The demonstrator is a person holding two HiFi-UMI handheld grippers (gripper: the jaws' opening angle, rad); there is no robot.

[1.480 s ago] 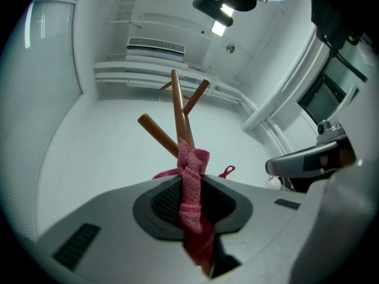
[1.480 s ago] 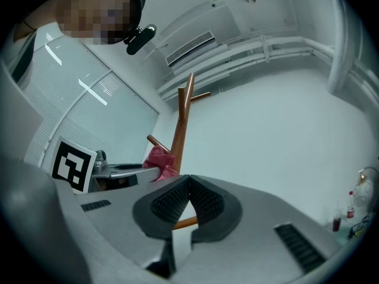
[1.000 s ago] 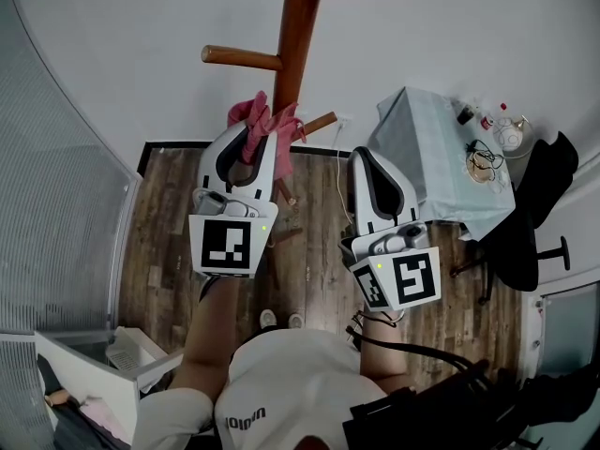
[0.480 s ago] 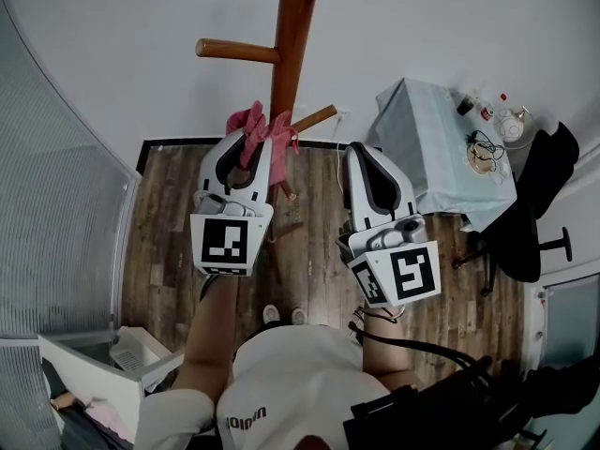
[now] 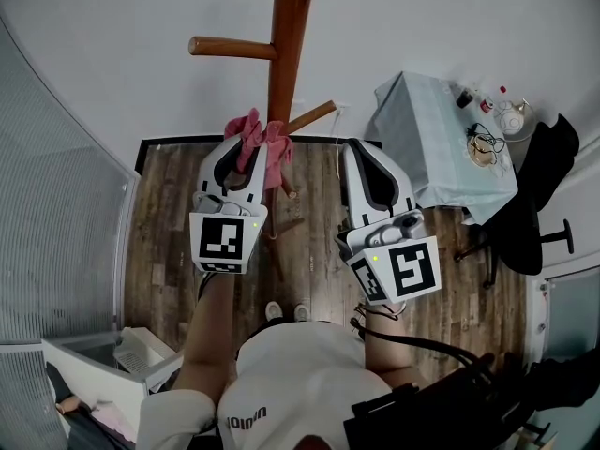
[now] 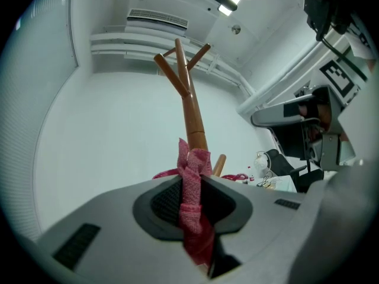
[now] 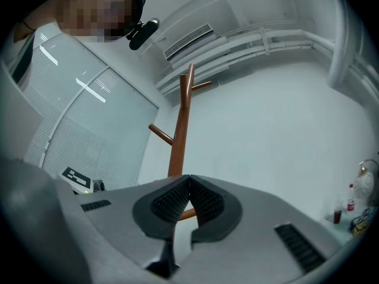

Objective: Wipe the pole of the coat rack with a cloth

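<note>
**Coat rack, cloth and two hand-held grippers: positions at this moment**

Left edge: ribbed glass partition (image 5: pixel 56 204), standing on a dark wood-plank floor (image 5: pixel 309 251).

Left forearm (image 5: pixel 211 340): bare, reaching forward and up from a white shirt and carrying the left gripper (image 5: pixel 247 148). The marker cube faces the head camera and the jaws point away toward the rack. The left gripper view shows the jaws clenched on a pink cloth (image 5: pixel 265 143). The fabric is pinched between the ribbed pads, bunches above the tips and trails below them.

Cloth: lies against the brown wooden pole (image 5: pixel 289 54) of the coat rack. It covers the pole at the level of the short lower peg (image 5: pixel 311 117), which slants off to the right. In the left gripper view the pole rises directly behind the bunched fabric.

Upper peg (image 5: pixel 230 48): sticks out to the left, well above the cloth.

Right gripper (image 5: pixel 362 150): held level with the left one, just right of the pole and apart from it, with the cube toward the camera. The right gripper view shows its pads pressed together at the tips with nothing between them.

Right side: table under a pale cover (image 5: pixel 422 148), with small bottles and cables at its far end. A black chair (image 5: pixel 539 204) stands beside it.
</note>
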